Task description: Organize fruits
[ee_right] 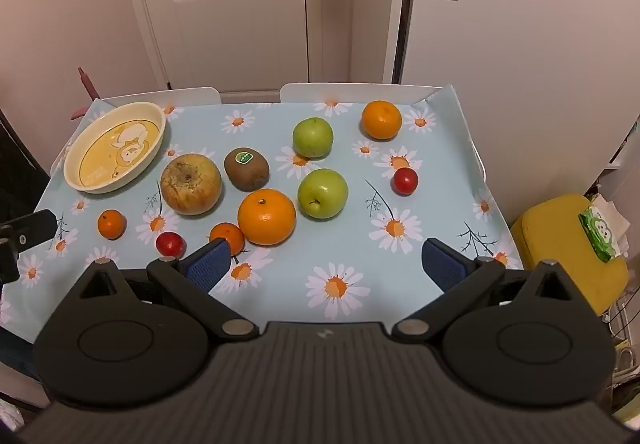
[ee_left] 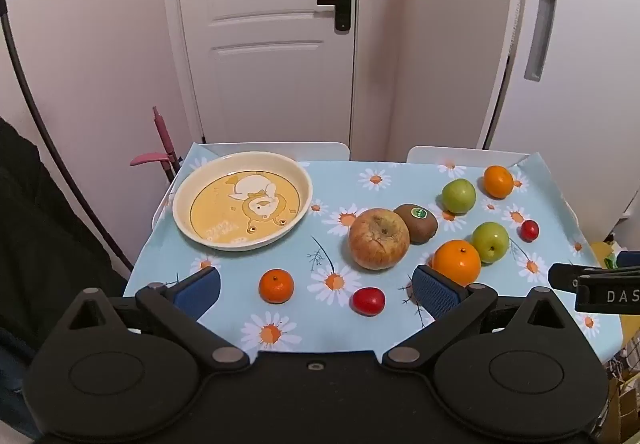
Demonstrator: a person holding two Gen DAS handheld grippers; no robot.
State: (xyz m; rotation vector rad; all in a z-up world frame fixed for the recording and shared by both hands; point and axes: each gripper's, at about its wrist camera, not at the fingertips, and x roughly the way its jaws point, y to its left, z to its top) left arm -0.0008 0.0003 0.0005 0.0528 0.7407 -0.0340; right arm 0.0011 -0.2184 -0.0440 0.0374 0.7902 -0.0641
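An empty cream plate with a yellow duck print [ee_left: 192, 196] [ee_right: 76, 158] sits at the table's far left. Loose fruit lies on the flowered cloth: a big brownish apple [ee_left: 378, 239] [ee_right: 191, 184], a kiwi [ee_left: 417, 223] [ee_right: 246, 169], two green apples [ee_right: 312, 137] [ee_right: 322, 193], two oranges [ee_right: 266, 217] [ee_right: 381, 120], small mandarins [ee_left: 276, 285] [ee_right: 111, 224] [ee_right: 227, 237], and red fruits [ee_left: 368, 301] [ee_right: 405, 181]. My left gripper [ee_left: 316, 290] is open and empty above the near edge, the mandarin and red fruit between its fingers. My right gripper [ee_right: 326, 264] is open and empty over bare cloth.
A white door and walls stand behind the table [ee_left: 440, 172]. A yellow stool [ee_right: 568, 252] with a green packet stands right of the table. A pink handled tool [ee_left: 160, 148] leans at the far left. The other gripper's black tip shows at the left wrist view's right edge [ee_left: 592, 284].
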